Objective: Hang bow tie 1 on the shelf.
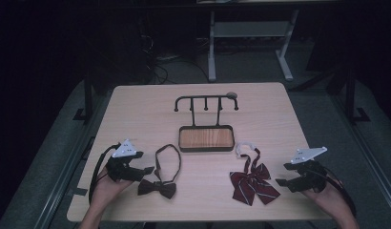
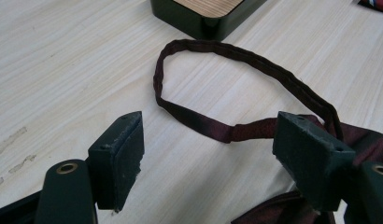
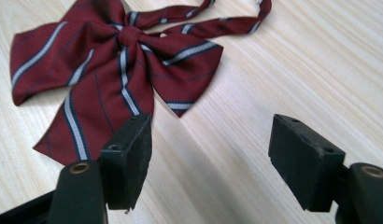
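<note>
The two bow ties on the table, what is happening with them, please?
A person holds a gripper in each hand. The left gripper sits open beside the dark bow tie, and the right gripper sits open beside the striped red bow tie. Both ties lie flat on the table, not gripped. Behind them stands a small hanger rack over a wooden tray, with nothing hung.

Looks like a lab/office: dim room, pale wood table (image 1: 136,109), adjustable desk frame (image 1: 248,43), floor cables (image 1: 158,64).
</note>
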The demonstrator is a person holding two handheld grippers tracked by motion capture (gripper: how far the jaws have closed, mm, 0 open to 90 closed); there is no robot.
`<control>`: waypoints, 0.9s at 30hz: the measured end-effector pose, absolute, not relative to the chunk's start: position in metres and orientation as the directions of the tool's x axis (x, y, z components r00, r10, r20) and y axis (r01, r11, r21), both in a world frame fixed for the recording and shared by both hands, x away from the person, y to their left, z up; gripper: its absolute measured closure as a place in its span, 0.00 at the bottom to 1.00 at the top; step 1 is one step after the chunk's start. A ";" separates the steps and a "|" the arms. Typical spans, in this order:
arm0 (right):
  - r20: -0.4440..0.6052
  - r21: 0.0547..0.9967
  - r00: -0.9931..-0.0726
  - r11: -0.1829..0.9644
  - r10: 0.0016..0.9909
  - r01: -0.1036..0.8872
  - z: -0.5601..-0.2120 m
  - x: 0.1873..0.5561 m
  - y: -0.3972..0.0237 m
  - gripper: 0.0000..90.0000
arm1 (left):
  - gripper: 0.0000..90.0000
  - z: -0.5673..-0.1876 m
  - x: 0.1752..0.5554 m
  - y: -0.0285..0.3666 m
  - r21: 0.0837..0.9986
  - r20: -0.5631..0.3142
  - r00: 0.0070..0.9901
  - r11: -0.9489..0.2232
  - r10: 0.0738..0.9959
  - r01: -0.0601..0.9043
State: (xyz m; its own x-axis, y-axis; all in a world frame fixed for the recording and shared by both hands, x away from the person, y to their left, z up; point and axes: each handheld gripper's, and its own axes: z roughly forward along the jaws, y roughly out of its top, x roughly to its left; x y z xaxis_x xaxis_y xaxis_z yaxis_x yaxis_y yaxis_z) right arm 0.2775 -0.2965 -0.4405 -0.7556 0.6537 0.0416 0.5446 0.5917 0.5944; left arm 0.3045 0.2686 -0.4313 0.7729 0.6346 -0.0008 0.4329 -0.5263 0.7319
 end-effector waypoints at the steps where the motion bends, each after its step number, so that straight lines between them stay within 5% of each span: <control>1: 0.043 0.594 -0.758 0.593 0.651 0.544 -0.440 0.278 -0.296 0.33 | 0.28 -0.432 0.304 0.269 0.735 -0.007 0.769 -0.518 0.639 0.437; 27: 0.012 0.543 -0.823 0.688 0.567 0.482 -0.400 0.308 -0.253 0.46 | 0.27 -0.431 0.305 0.271 0.735 -0.001 0.776 -0.525 0.631 0.429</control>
State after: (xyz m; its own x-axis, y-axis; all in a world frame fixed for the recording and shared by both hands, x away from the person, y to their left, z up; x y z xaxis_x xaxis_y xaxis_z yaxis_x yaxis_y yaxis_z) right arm 0.3080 -0.2532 -0.4003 -0.8234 0.5673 0.0117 0.4817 0.6881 0.5426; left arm 0.3046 0.2708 -0.4314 0.7756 0.6312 -0.0012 0.4285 -0.5251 0.7353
